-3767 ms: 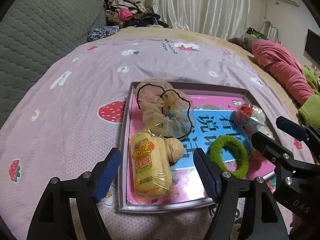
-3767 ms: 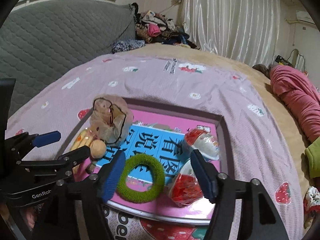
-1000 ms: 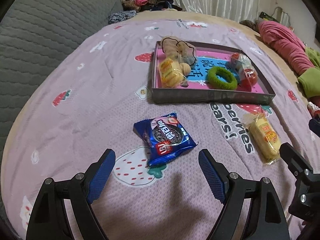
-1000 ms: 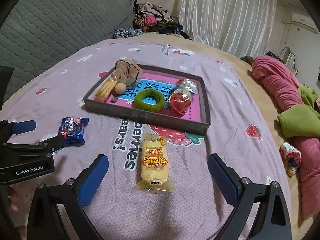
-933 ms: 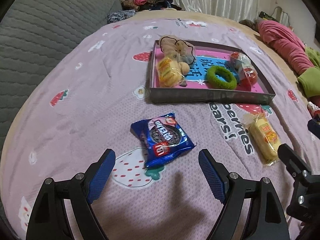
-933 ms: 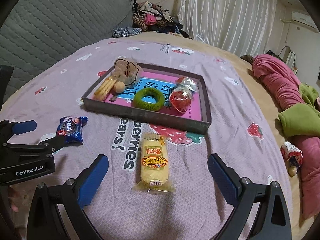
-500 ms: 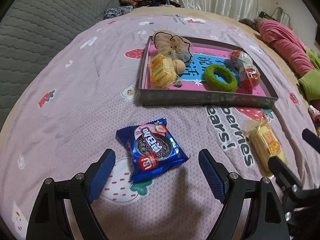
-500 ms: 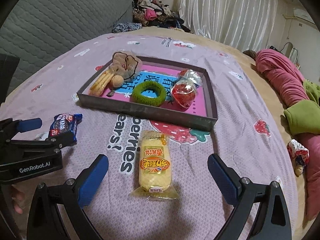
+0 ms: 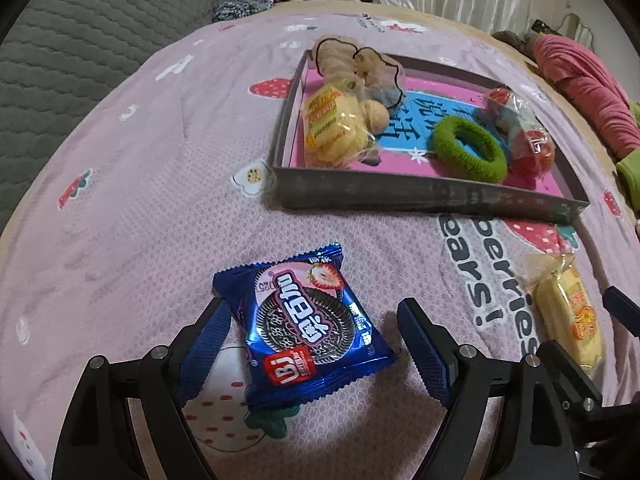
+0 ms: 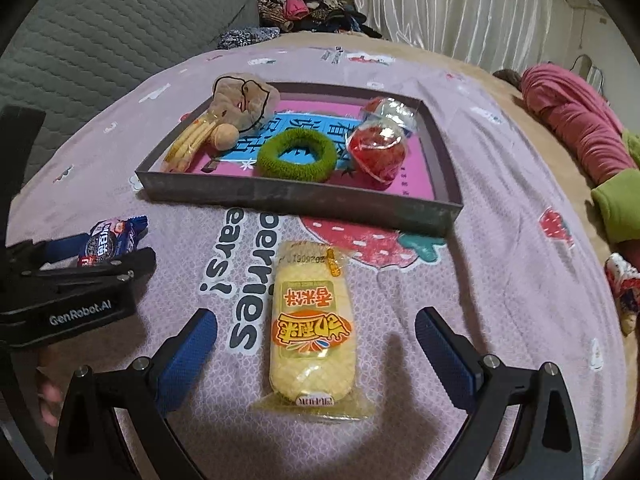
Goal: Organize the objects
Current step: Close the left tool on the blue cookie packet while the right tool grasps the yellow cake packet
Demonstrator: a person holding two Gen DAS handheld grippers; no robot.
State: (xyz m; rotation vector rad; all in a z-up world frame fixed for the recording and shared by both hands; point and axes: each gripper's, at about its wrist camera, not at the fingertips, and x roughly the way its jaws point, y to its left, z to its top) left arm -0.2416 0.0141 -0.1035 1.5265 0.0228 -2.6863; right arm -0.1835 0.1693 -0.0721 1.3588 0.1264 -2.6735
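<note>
A blue cookie packet (image 9: pixel 304 328) lies flat on the pink strawberry bedspread. My left gripper (image 9: pixel 314 316) is open and straddles it, one blue pad on each side. Further right, a yellow snack packet (image 10: pixel 312 328) lies lengthwise between the open fingers of my right gripper (image 10: pixel 316 320), clear of both pads. Beyond both stands a grey tray (image 10: pixel 300 200) with a pink and blue floor. It holds a second yellow snack pack (image 9: pixel 332 128), a beige scrunchie (image 9: pixel 352 60), a green hair tie (image 10: pixel 296 154) and red wrapped balls (image 10: pixel 378 152).
A grey quilted backrest (image 10: pixel 100 32) rises at the left, with a clothes pile (image 10: pixel 304 4) and curtains behind. Pink and green garments (image 10: pixel 580 120) lie along the right edge of the bed, and a small patterned item (image 10: pixel 624 292) sits near them. Fingers of a hand (image 10: pixel 48 396) show at lower left.
Both grippers have come down and forward over the bed. The blue packet now sits between the left fingers, and the yellow packet looms larger between the right ones. Jaw widths are unchanged.
</note>
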